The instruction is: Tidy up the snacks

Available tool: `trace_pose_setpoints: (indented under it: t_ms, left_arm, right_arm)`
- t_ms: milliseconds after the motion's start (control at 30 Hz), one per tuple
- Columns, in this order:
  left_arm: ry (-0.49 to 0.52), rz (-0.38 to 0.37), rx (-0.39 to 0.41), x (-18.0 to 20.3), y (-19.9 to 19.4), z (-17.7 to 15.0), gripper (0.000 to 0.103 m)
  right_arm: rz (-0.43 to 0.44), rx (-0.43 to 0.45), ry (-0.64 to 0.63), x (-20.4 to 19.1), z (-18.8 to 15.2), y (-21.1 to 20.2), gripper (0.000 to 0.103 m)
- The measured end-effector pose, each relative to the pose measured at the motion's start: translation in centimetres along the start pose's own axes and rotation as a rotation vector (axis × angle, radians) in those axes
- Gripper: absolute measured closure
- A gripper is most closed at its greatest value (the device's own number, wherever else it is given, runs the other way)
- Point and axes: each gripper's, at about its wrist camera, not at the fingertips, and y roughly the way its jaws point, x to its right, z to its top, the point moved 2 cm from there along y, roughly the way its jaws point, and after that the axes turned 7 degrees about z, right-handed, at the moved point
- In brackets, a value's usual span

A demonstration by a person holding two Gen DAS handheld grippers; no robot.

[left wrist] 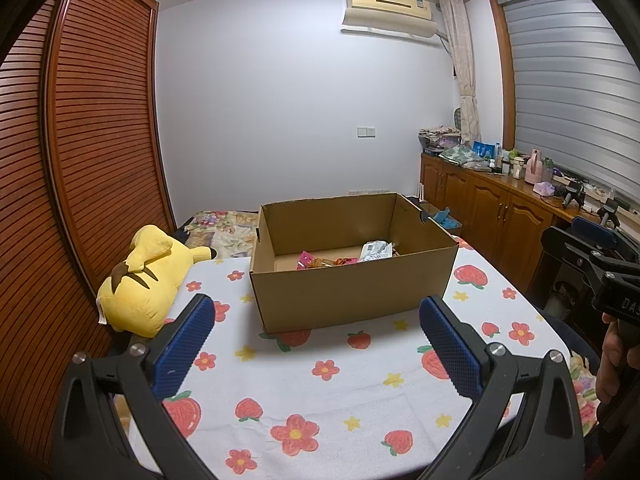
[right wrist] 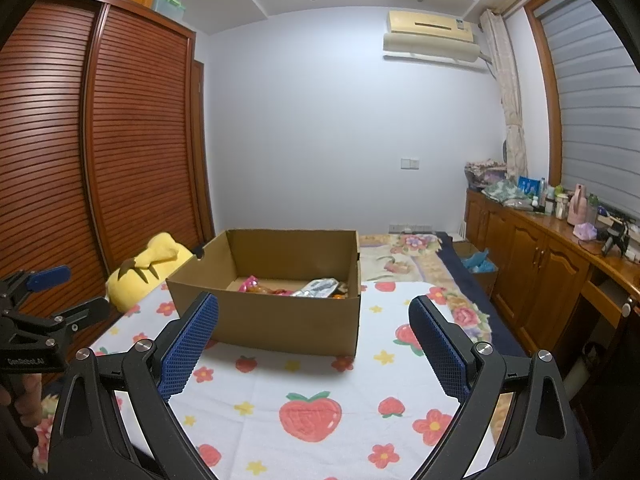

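An open cardboard box (left wrist: pixel 352 292) stands on a white cloth with strawberries and flowers (left wrist: pixel 320 392). Inside it lie snack packets: a pink one (left wrist: pixel 306 259), an orange one (left wrist: pixel 332 262) and a silver one (left wrist: pixel 374 250). The box also shows in the right wrist view (right wrist: pixel 280 320), with the pink packet (right wrist: pixel 250 283) and silver packet (right wrist: pixel 318 288) inside. My left gripper (left wrist: pixel 316 328) is open and empty, in front of the box. My right gripper (right wrist: pixel 314 328) is open and empty, also in front of the box. Each gripper shows at the edge of the other's view.
A yellow plush toy (left wrist: pixel 140 280) lies left of the box, against a slatted wooden wardrobe (left wrist: pixel 80 140). A floral bedspread (right wrist: pixel 404 256) lies behind. A wooden cabinet (left wrist: pixel 500 208) with clutter on top runs along the right wall under a window.
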Motion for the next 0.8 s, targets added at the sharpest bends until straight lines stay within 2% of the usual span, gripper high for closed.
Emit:
trace_pose_setpoints:
  t_ms: [800]
  left_arm:
    - [-0.002, -0.005, 0.008, 0.09, -0.58, 0.15, 0.0]
  right_arm:
    - [-0.001, 0.009, 0.004, 0.16, 0.02, -0.31, 0.005]
